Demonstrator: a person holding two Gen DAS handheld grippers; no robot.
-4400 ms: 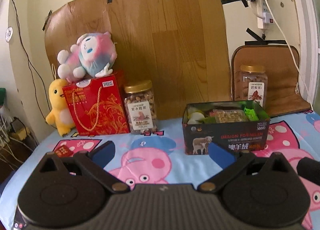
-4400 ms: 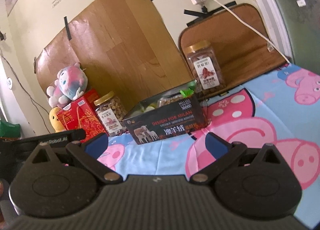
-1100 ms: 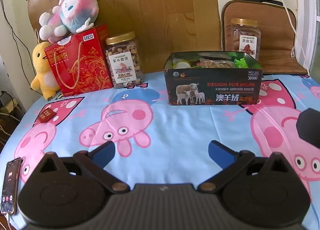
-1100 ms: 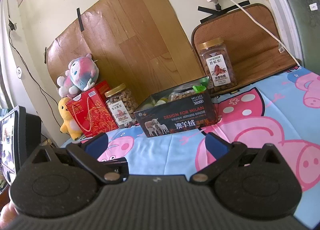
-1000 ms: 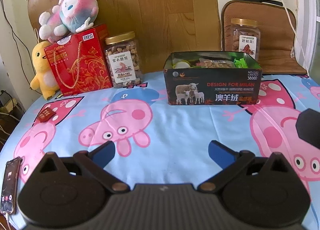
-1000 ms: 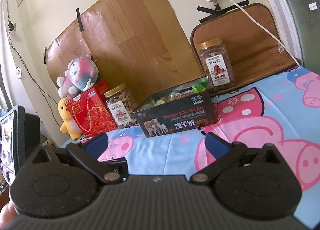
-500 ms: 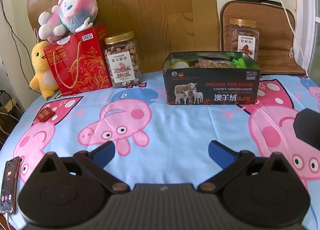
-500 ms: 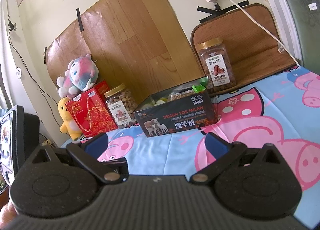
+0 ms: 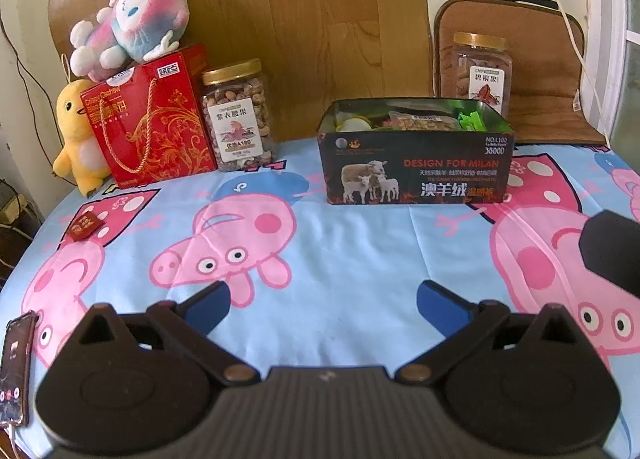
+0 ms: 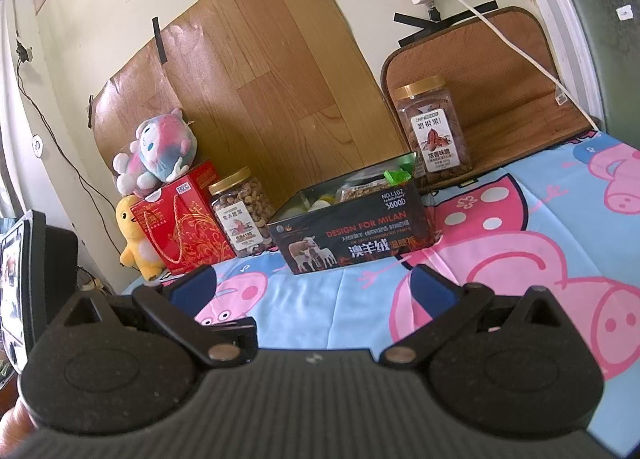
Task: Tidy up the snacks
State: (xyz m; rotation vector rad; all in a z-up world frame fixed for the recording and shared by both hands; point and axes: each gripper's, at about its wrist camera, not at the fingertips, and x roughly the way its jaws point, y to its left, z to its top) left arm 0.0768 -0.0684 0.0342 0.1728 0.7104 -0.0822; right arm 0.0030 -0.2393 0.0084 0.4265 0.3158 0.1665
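Note:
A black open box (image 9: 416, 175) printed "DESIGN FOR MILAN" stands at the back of the table and holds several snack packets (image 9: 420, 121); it also shows in the right wrist view (image 10: 352, 235). A nut jar (image 9: 239, 115) stands left of it, a second jar (image 9: 478, 71) behind it on the right. A small red packet (image 9: 85, 226) lies on the cloth at the left. My left gripper (image 9: 322, 305) is open and empty, well short of the box. My right gripper (image 10: 314, 287) is open and empty, also short of the box.
A red gift bag (image 9: 148, 119) with a plush toy (image 9: 132, 27) on it and a yellow duck (image 9: 78, 131) stand at the back left. A phone (image 9: 16, 363) lies at the table's left edge. A brown cushion (image 9: 516, 71) leans at the back right.
Over the last seconds both grippers pulled back from the box and the left one tilted down; in the last second almost nothing has moved.

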